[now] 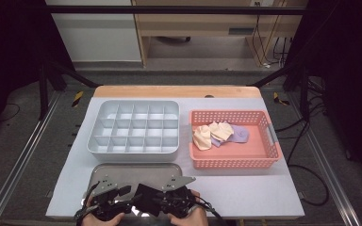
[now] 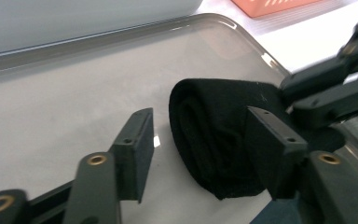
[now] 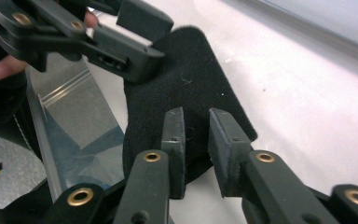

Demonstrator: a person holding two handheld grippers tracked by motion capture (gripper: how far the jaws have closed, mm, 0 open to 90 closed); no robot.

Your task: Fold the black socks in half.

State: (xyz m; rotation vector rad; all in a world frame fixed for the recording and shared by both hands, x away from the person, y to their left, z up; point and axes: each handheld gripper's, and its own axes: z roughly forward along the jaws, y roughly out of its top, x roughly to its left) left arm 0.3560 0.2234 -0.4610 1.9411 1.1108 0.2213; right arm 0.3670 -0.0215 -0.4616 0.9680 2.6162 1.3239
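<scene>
Left gripper (image 2: pixel 196 144) has its jaws spread wide, one on bare tray and the other against the side of the rolled black sock (image 2: pixel 214 140), so it's sitting by the roll but not squeezing it. The right gripper (image 3: pixel 196 140) has its jaws pulled close together, pinching a fold of that same black fabric in its own view, right at the near edge of the roll. The sock lies on the metal tray (image 1: pixel 136 168) at the near edge of the table, between the two tools, with both of the person's hands coming in from the bottom of the high view. Just behind the tray is the grey divided organizer box (image 1: pixel 133 127), its little compartments looking bare. To the right of that is the orange plastic basket (image 1: pixel 235 160) with a small heap of cream and lilac socks (image 1: pixel 219 133) in its back left part. Everything sits on a pale table cover (image 1: pixel 264 188).
</scene>
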